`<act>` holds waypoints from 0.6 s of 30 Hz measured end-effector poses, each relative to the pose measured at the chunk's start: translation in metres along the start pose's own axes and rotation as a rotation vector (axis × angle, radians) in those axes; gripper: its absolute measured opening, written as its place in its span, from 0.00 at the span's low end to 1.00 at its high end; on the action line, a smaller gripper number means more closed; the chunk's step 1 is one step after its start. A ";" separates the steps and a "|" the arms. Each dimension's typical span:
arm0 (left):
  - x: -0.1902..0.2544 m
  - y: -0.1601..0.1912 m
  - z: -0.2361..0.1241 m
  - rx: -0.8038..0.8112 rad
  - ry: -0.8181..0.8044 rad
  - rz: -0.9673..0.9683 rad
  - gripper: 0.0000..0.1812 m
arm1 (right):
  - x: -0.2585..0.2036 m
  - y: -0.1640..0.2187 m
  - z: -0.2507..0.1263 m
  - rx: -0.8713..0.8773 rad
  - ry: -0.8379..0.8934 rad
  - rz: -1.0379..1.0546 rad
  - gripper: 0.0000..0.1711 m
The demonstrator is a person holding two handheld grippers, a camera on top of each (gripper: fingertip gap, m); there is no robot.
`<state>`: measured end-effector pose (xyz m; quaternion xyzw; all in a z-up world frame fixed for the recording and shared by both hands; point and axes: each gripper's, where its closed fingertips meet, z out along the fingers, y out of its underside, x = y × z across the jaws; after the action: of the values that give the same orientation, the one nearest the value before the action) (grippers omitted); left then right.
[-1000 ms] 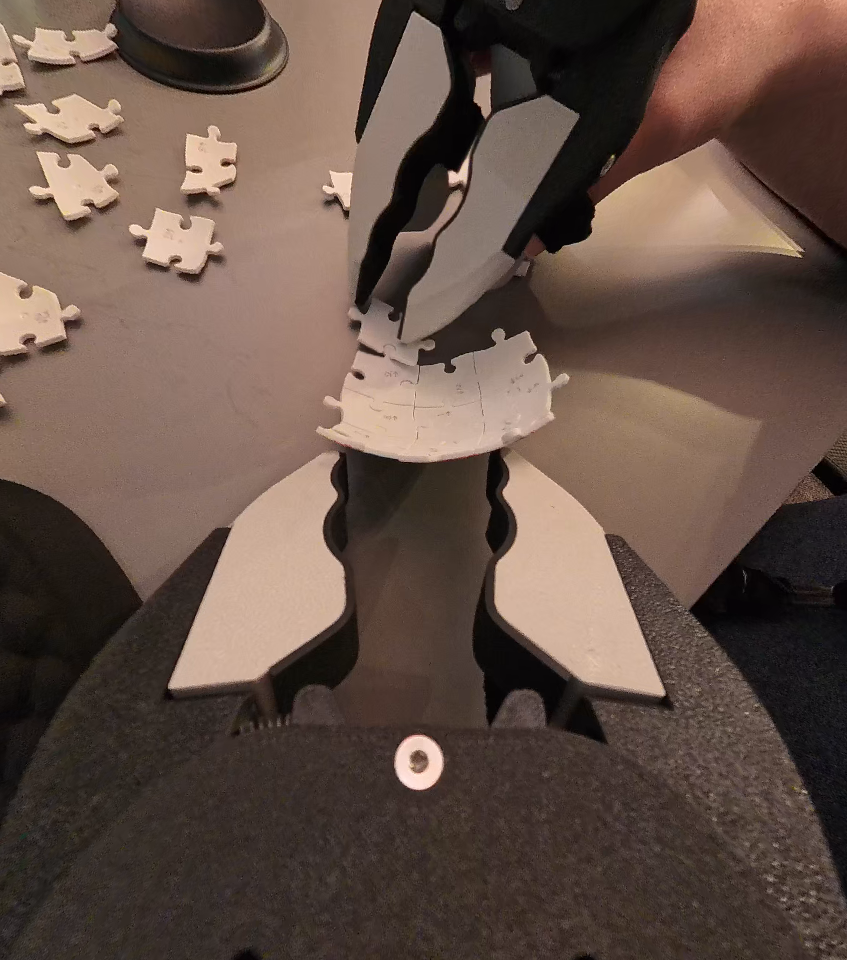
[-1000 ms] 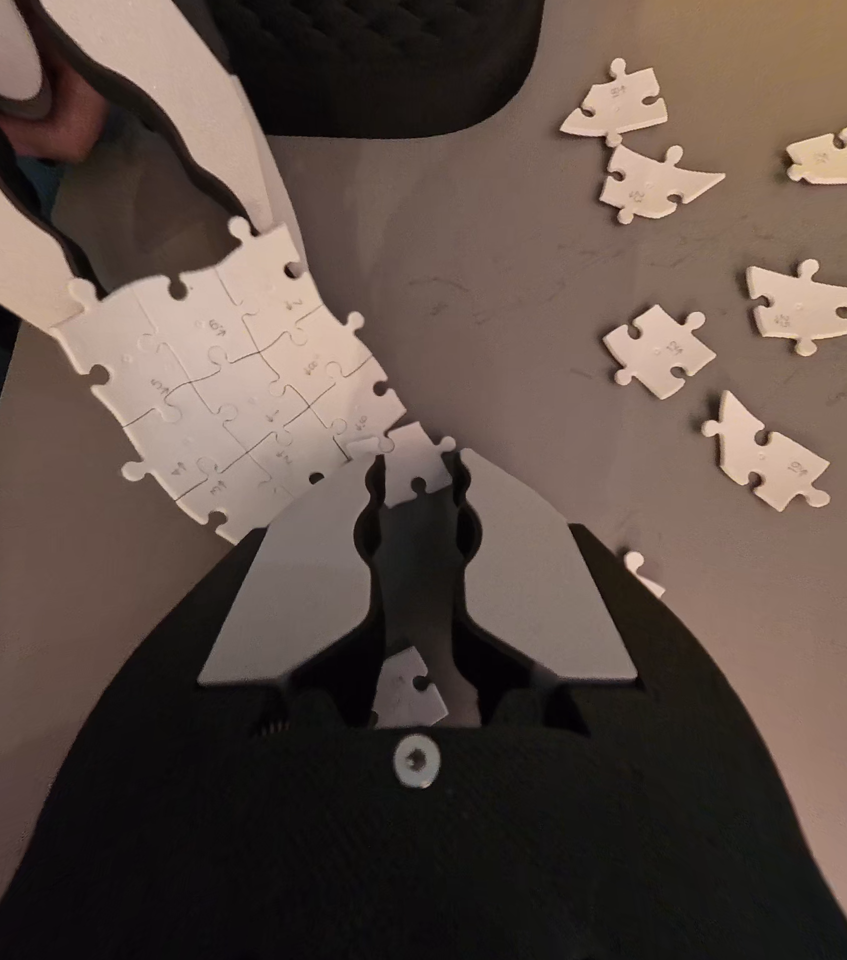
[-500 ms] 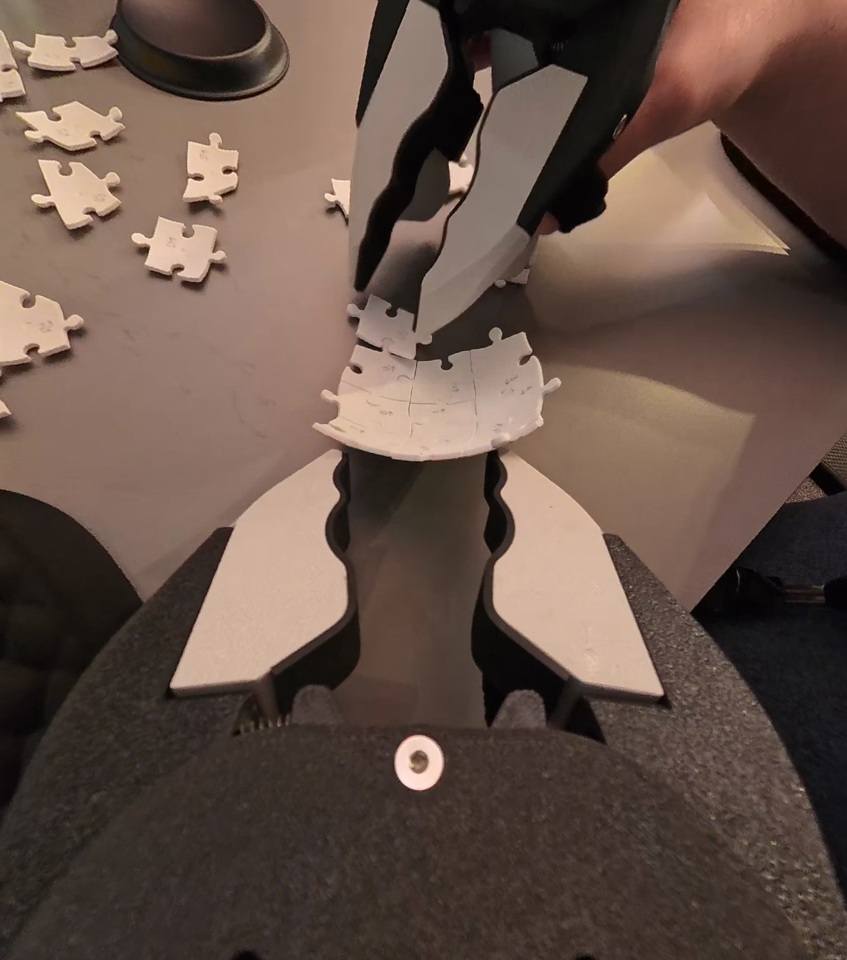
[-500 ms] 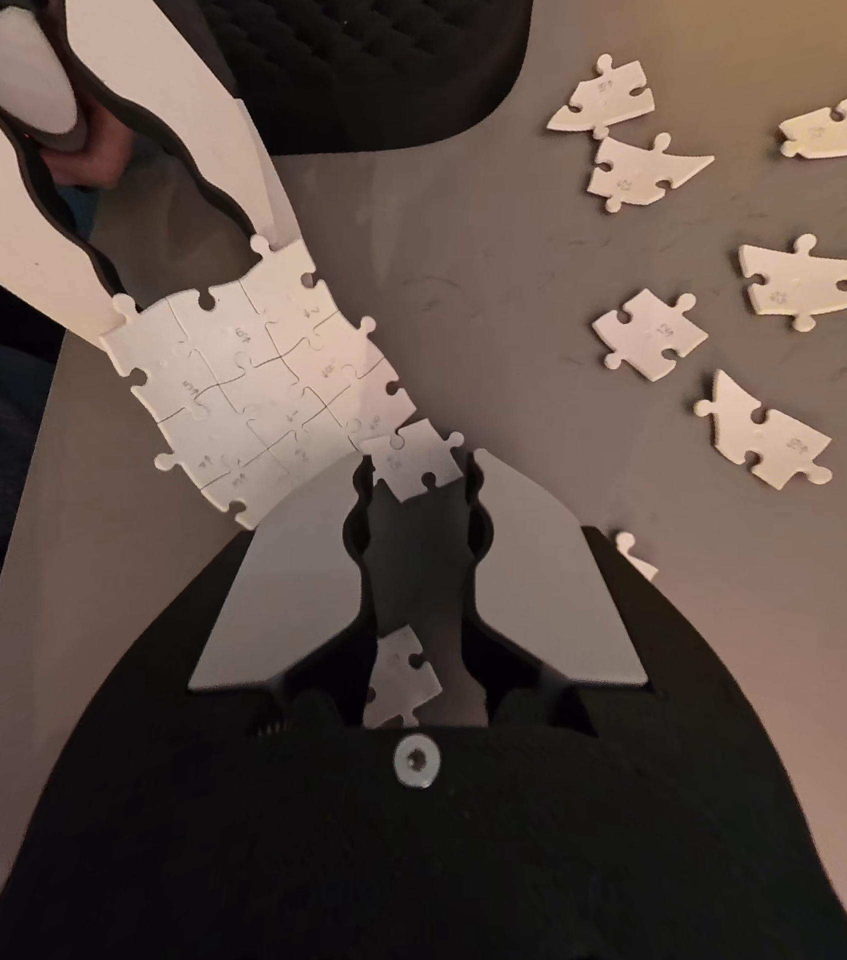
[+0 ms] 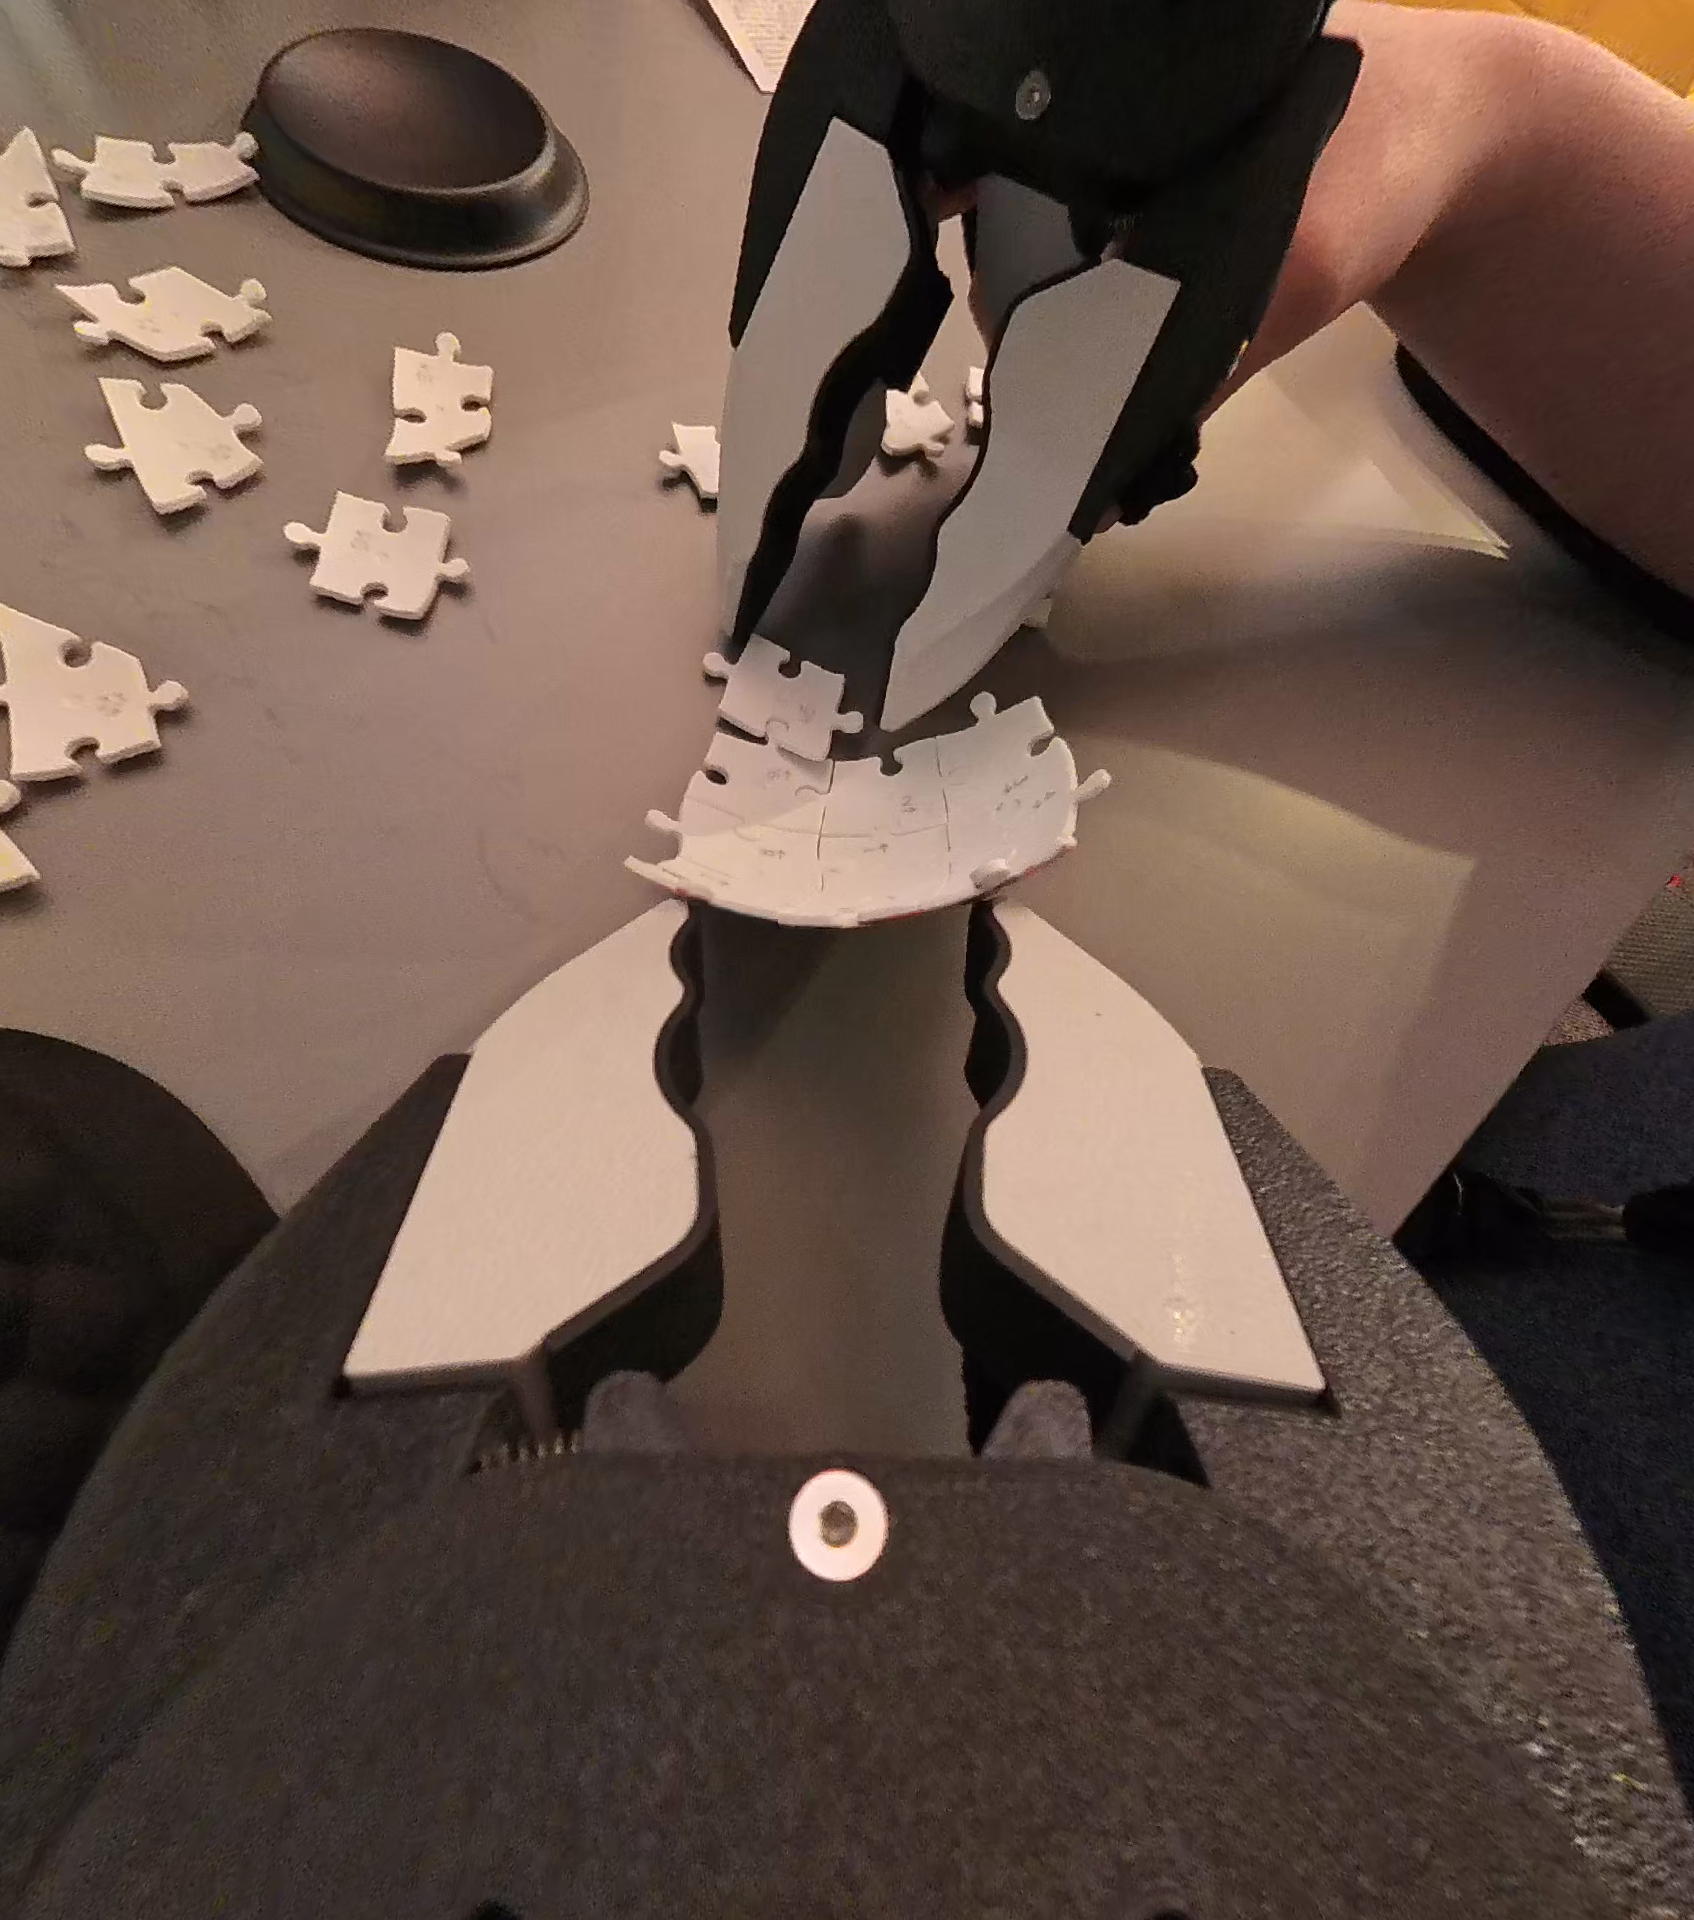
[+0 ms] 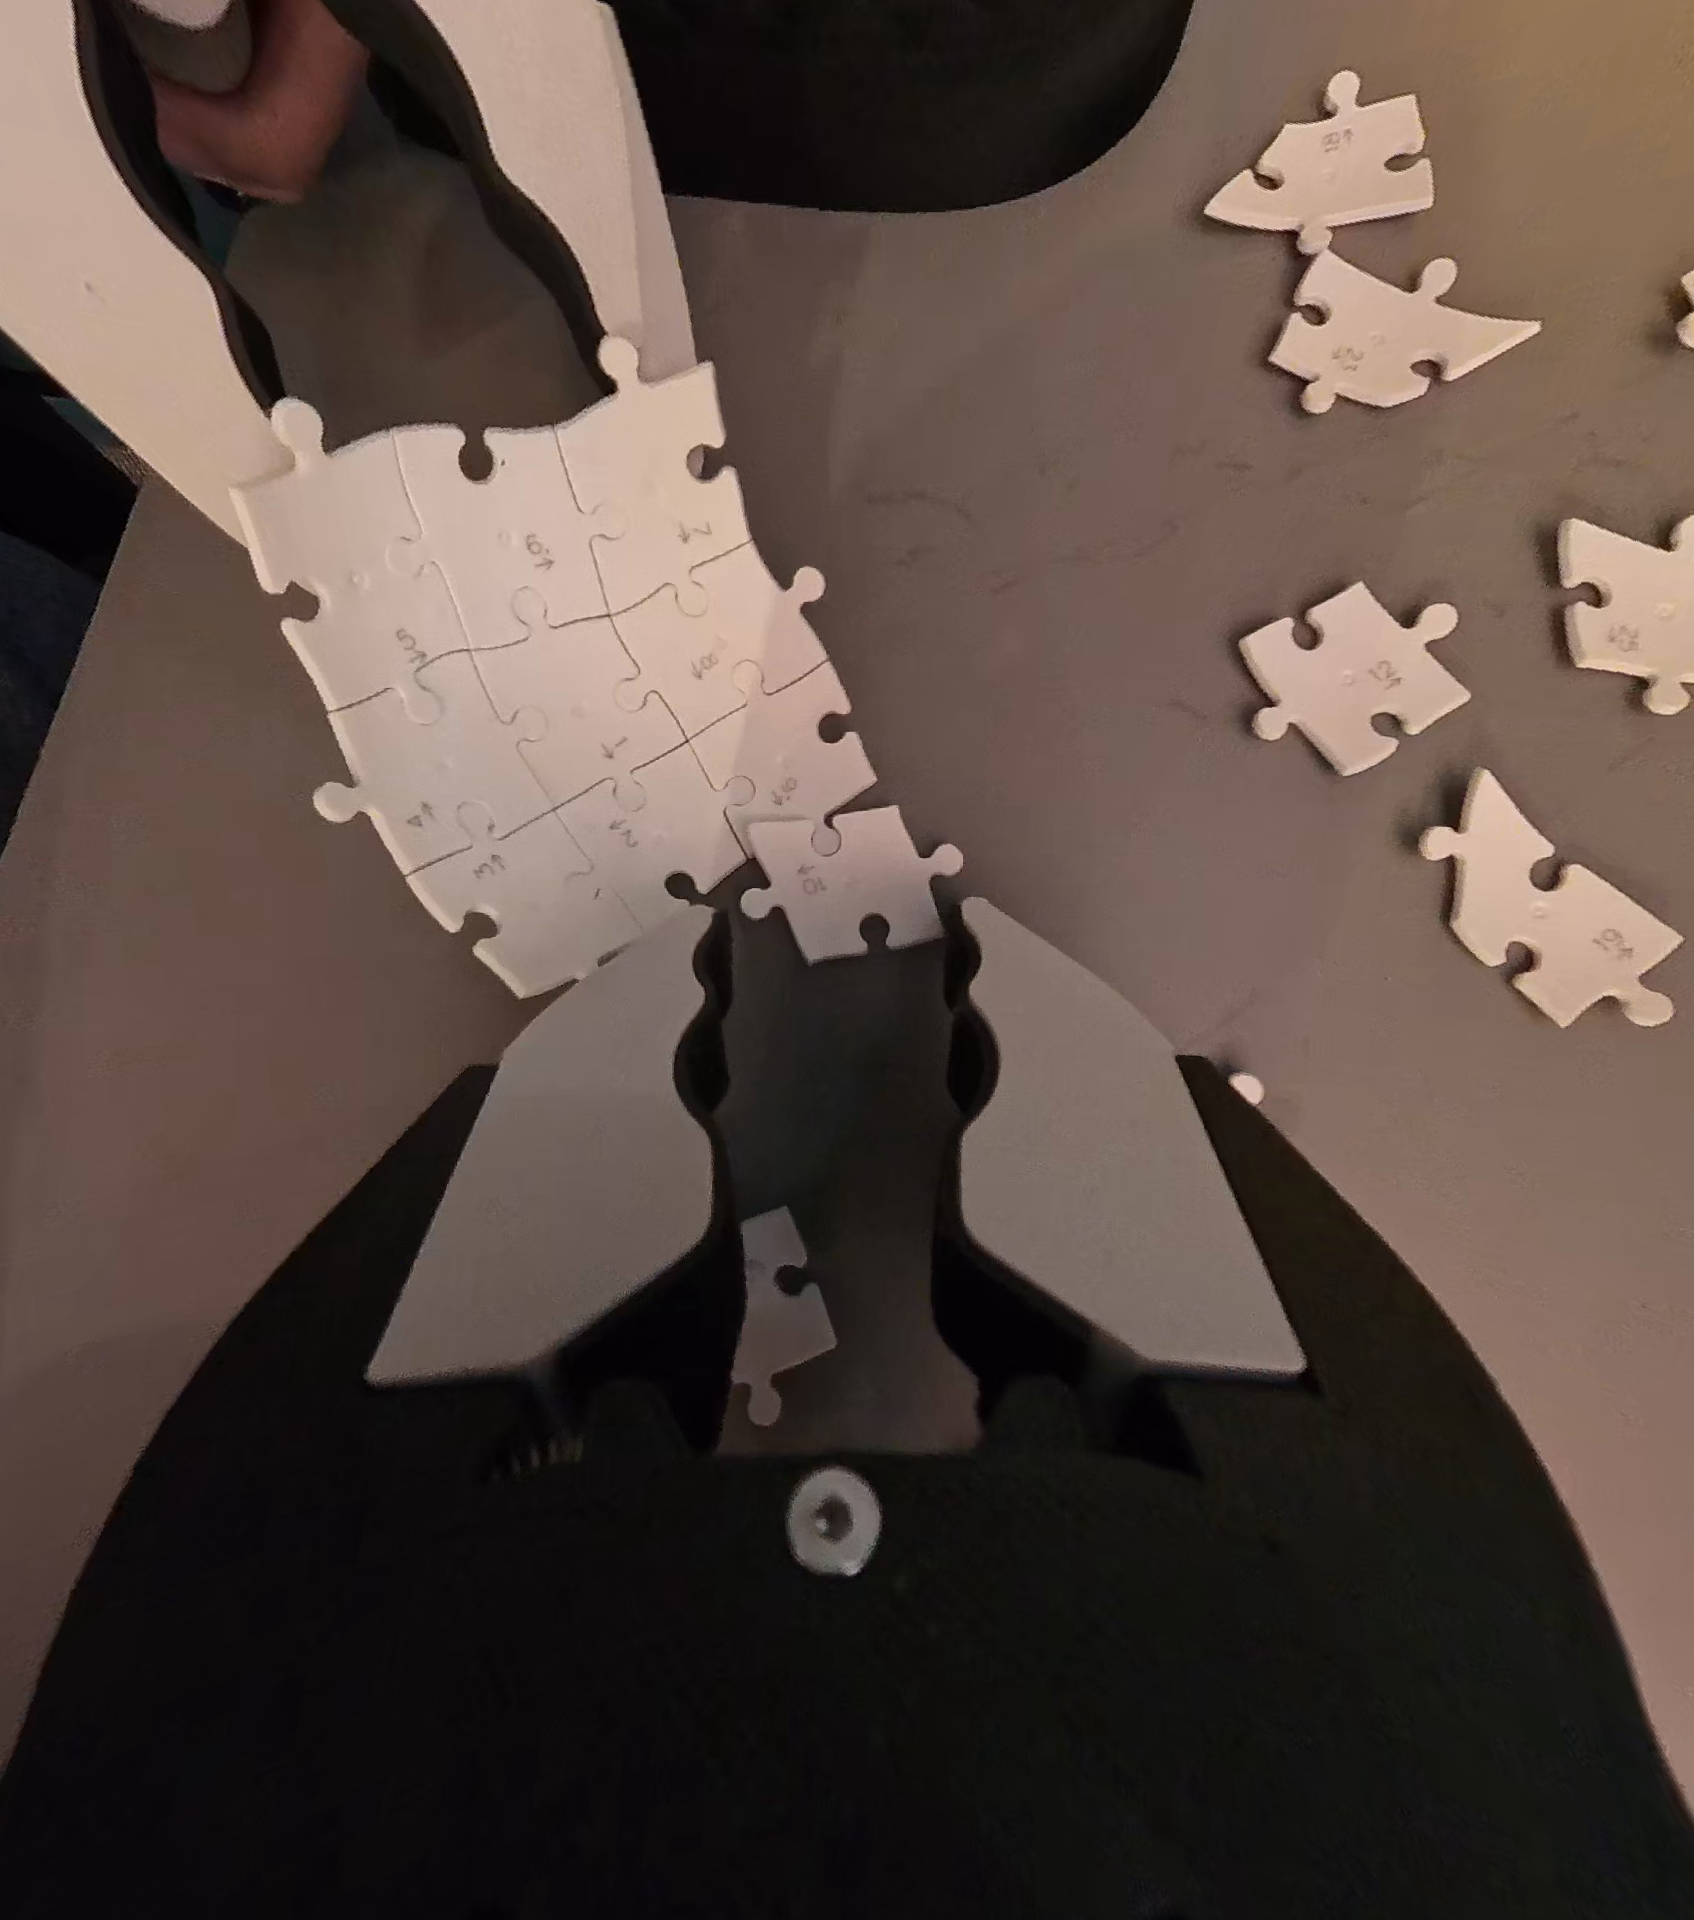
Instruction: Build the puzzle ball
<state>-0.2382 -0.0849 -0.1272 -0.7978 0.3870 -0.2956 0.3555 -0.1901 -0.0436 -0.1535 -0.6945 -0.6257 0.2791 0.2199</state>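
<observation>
The left tool [image 5: 827,914] grips the near edge of the curved joined puzzle sheet [image 5: 874,831] at frame centre, above the grey table [image 5: 407,831]. The right tool [image 6: 838,914] pinches a single piece [image 6: 843,883] against the sheet's far corner. Loose pieces [image 5: 375,556] lie in the upper left.

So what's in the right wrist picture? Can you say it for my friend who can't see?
The right gripper holds one white puzzle piece against the edge of a curved patch of joined pieces, which the left gripper holds by its far edge. More loose white pieces lie scattered on the grey table to the right.
</observation>
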 end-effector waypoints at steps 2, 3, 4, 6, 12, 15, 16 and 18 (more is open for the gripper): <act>-0.001 -0.001 0.001 -0.002 0.003 0.002 0.26 | 0.001 0.000 0.000 -0.008 -0.003 -0.015 0.24; 0.000 -0.001 0.001 -0.001 0.010 0.002 0.27 | 0.001 0.000 0.000 -0.011 -0.008 -0.029 0.23; 0.000 -0.001 0.002 -0.001 0.017 0.002 0.27 | 0.002 0.000 0.000 -0.013 -0.012 -0.043 0.23; 0.000 -0.001 0.002 -0.003 0.019 0.005 0.27 | 0.003 0.001 -0.001 -0.021 -0.013 -0.065 0.22; -0.001 -0.001 0.001 -0.014 0.033 0.008 0.26 | 0.004 0.002 -0.001 -0.049 -0.023 -0.143 0.19; -0.001 -0.001 0.000 -0.022 0.040 0.009 0.26 | 0.004 0.004 -0.001 -0.063 -0.027 -0.170 0.17; -0.001 -0.001 0.000 -0.023 0.043 0.010 0.26 | 0.005 0.004 -0.001 -0.066 -0.027 -0.173 0.17; -0.001 -0.001 0.000 -0.024 0.051 0.007 0.26 | 0.005 0.003 0.000 -0.067 -0.031 -0.171 0.16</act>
<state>-0.2386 -0.0834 -0.1260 -0.7929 0.4022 -0.3098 0.3371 -0.1868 -0.0385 -0.1560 -0.6409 -0.6950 0.2490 0.2100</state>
